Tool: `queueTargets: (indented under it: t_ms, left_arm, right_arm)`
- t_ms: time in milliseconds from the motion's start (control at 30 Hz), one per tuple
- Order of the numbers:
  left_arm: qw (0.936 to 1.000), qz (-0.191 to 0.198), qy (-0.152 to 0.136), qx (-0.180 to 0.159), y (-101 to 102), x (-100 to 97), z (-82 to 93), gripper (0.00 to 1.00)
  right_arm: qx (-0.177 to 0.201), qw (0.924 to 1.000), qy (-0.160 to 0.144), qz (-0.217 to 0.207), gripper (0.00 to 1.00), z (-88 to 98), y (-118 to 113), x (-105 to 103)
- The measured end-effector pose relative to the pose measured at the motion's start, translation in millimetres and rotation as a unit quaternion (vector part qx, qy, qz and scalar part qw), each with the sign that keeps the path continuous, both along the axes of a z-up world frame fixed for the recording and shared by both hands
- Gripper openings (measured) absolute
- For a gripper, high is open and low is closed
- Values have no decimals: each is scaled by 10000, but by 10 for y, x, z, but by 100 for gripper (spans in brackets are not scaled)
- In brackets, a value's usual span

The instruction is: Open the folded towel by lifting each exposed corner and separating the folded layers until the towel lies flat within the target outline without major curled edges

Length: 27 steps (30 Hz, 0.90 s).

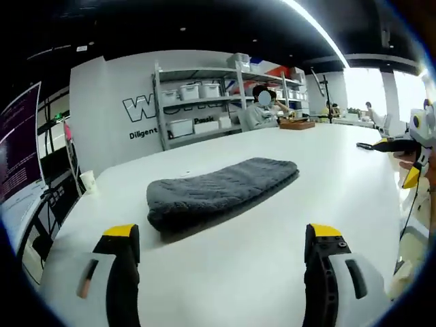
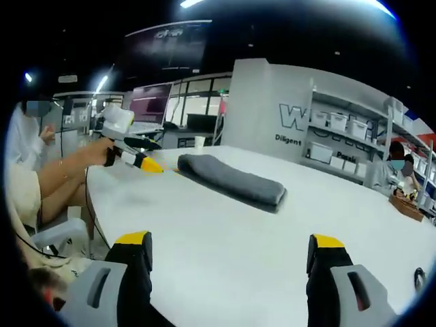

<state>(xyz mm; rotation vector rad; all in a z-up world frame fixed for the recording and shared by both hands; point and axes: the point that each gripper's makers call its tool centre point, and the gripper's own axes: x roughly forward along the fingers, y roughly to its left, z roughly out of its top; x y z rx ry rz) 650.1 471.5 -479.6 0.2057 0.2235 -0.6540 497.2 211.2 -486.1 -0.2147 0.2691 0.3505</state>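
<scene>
Lying folded on the white table (image 1: 225,266), the grey towel (image 1: 221,189) has not been opened yet; it is a long, thick bundle with no layer lifted. No target outline can be made out on the tabletop.

In the left gripper view the left gripper (image 1: 221,235) hangs just short of the towel's near long side, jaws spread wide with nothing between them. The towel's long axis runs across that gripper's line of sight, near-left to far-right, so its thick rounded end sits almost straight ahead.

In the right gripper view the right gripper (image 2: 225,246) is likewise spread and empty, with the towel (image 2: 231,179) well ahead across bare table, its long axis slanting away to the left.

The left gripper looks the nearer, so I'd expect it to reach first. Which edge carries the loose corners can't be told from here.
</scene>
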Motion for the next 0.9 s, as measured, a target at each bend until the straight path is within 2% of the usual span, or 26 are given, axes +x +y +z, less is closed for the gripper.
queueTargets:
  t_ms: [33,167,267,500,600,733,800,900]
  left_arm:
    - [9999,-15,-40,-95,21,-54,32,100]
    - [9999,-3,-50,-120,136,-187,82,100]
    - [9999,-40,-49,-140,203,-251,103,100]
    - [9995,14,-75,-316,396,-355,133,100]
    - [9993,37,-36,-381,471,-439,146,100]
    - [9989,-166,-34,-436,485,-590,211,100]
    - [9986,-187,-106,-478,517,-644,272,100]
    - [9989,-176,-167,-402,581,-698,321,100]
  right_arm:
    - [-20,9999,30,-107,93,-38,-35,20]
    - [-47,9997,145,-167,93,-135,-47,51]
    - [-263,9989,266,-266,94,-200,-66,44]
    - [-111,9995,217,-221,93,-120,-35,70]
    - [-179,9991,208,-325,93,-98,-62,118]
    - [-229,9991,227,-261,93,-63,-27,174]
    - [-263,9989,215,-311,94,-70,-21,187]
    - [-306,9986,196,-381,93,-42,-53,314]
